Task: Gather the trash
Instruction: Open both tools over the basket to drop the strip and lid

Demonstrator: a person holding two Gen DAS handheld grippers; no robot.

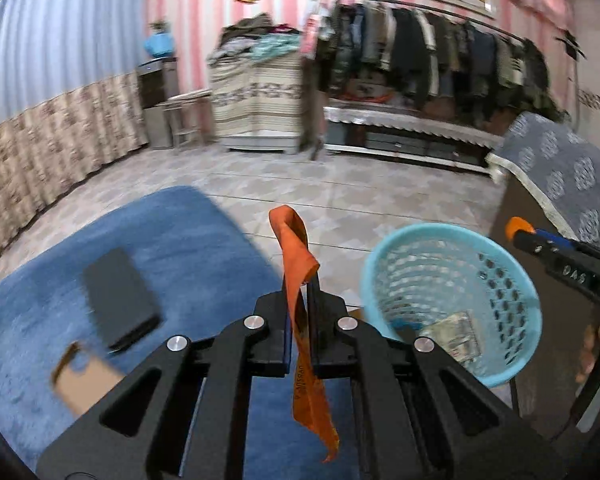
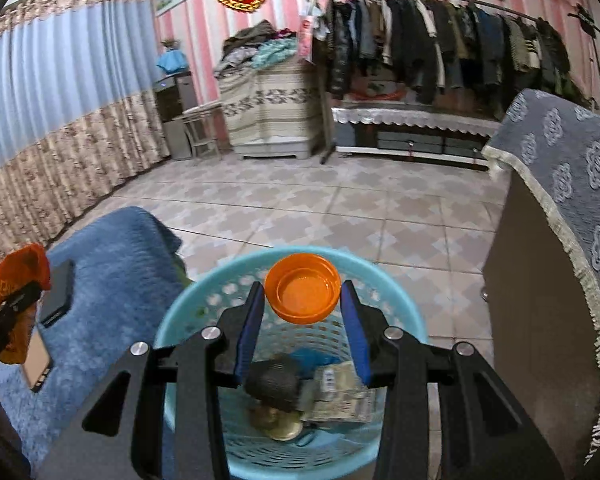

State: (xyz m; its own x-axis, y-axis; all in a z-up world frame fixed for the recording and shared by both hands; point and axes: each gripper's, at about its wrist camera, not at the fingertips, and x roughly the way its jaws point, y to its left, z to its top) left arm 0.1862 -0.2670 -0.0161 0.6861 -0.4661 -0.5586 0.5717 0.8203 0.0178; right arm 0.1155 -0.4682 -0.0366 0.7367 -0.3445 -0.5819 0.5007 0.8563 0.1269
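1. In the left wrist view, the left gripper (image 1: 301, 280) sits at lower centre, its jaws pinched tight on an orange wrapper (image 1: 300, 276) that sticks up above the fingertips and hangs down below them.
2. Right of it stands the light blue basket (image 1: 452, 304), with paper scraps at its bottom.
3. At the lower left of that frame, a dark phone (image 1: 120, 300) and a cardboard piece (image 1: 84, 380) lie on the blue rug (image 1: 172, 240).
4. In the right wrist view, the right gripper (image 2: 303, 292) hangs at centre above the basket (image 2: 180, 320); an orange cap (image 2: 302, 288) sits between its fingertips, touching both pads.
5. Below it, the basket holds crumpled paper (image 2: 340, 396) and a dark round object (image 2: 274, 384).
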